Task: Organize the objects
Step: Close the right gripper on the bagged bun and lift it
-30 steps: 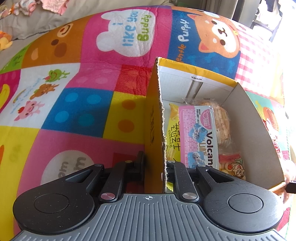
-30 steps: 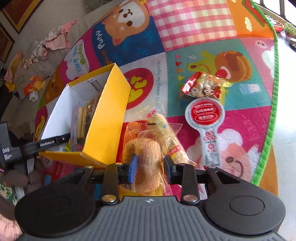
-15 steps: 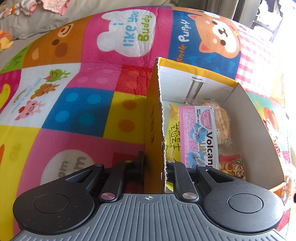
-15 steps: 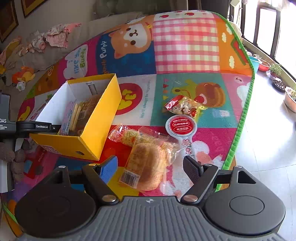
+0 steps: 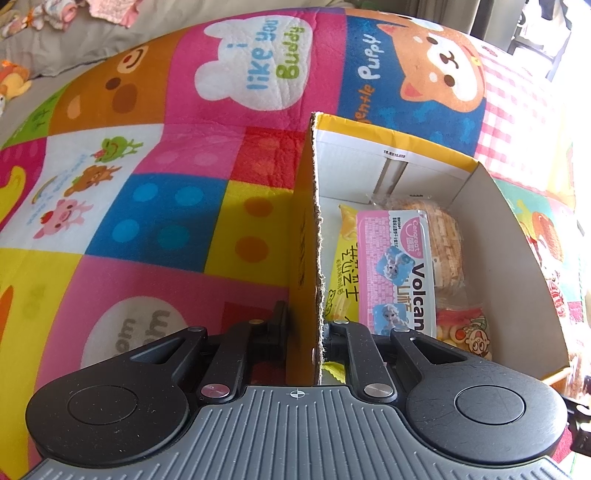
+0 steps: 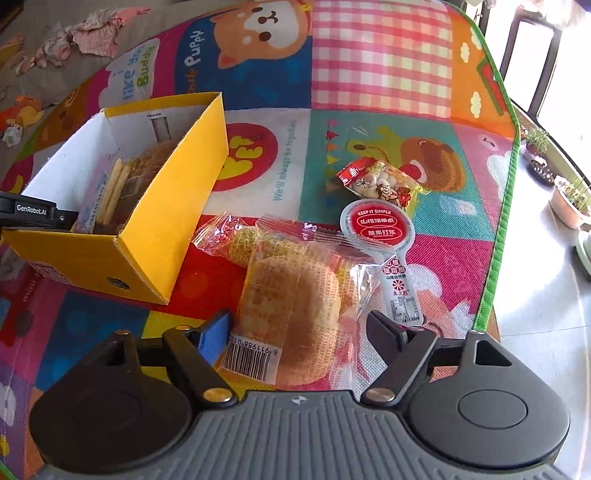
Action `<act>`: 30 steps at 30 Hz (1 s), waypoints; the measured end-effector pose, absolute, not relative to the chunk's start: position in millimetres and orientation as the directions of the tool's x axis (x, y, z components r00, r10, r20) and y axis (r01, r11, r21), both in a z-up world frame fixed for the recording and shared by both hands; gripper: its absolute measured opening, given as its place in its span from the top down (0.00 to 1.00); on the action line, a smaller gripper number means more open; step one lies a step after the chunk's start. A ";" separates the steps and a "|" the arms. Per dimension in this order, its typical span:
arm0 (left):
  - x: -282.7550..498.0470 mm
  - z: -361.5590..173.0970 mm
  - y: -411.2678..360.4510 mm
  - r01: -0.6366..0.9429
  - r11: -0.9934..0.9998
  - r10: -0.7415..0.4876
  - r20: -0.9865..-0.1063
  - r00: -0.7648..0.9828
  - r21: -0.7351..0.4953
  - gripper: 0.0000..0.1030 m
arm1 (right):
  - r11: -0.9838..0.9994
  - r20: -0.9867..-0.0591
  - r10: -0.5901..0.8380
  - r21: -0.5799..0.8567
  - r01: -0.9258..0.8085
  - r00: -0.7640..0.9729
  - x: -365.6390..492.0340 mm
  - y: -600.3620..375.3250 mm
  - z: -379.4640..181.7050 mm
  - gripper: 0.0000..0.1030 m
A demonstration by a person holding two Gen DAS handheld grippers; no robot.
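Foam play mat (image 6: 380, 66), patchwork of cartoon animals in pink, blue, yellow and orange, green edging on its right side; pale tiled floor beyond w/ potted plants (image 6: 569, 199) by bright windows. Grey cushion w/ crumpled cloth (image 6: 92, 29) and a small plush toy at far left.

L gripper (image 5: 303, 332) pitched down, clenched on the near wall of the yellow box (image 5: 310, 236): one finger outside, one inside, cardboard edge between. R gripper (image 6: 299, 328) also pitched down over the mat, jaws apart and just been closing; the bread packet (image 6: 295, 306) lies flat on the mat between the fingers, blue pad close by its barcode end, right finger (image 6: 384, 328) clear of it. Not gripped.

Behind the bread packet, touching it, a clear noodle-snack packet (image 6: 243, 240). Right of that a round-headed red-label sachet (image 6: 380, 229), then a red snack bag (image 6: 376, 181) further back, partly under the sachet's head. Yellow box sits left of these, open top, white inside. In it: pink Volcan pack (image 5: 399, 266) upright, yellow pack on its left, wafer-like packet (image 5: 443, 240) behind, small cartoon candy bag (image 5: 461, 328) at near right. Nothing between the bread packet and box opening except the box's right wall.
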State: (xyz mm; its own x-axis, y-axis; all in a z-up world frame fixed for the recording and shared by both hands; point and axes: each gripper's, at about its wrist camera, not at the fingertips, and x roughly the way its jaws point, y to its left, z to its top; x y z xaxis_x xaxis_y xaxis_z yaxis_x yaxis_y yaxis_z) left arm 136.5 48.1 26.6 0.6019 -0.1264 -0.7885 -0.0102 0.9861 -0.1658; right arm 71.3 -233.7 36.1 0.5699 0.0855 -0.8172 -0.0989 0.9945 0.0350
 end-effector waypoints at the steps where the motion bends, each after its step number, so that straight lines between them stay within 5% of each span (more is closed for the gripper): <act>1: 137.7 26.4 48.8 -0.009 0.986 -0.127 -0.789 0.601 -0.166 0.86 | 0.993 -0.822 0.104 0.051 -0.109 0.560 69.6 -235.0 37.2 0.44; 11: 137.6 24.6 53.5 -0.002 0.982 -0.150 -0.782 0.605 -0.190 0.86 | 0.959 -0.837 0.236 0.118 -0.258 0.494 20.9 -221.6 76.8 0.47; 30: 136.5 23.0 58.3 0.011 0.975 -0.180 -0.770 0.612 -0.220 0.85 | 0.898 -0.579 0.417 0.142 -0.416 0.701 4.3 -191.6 220.8 0.47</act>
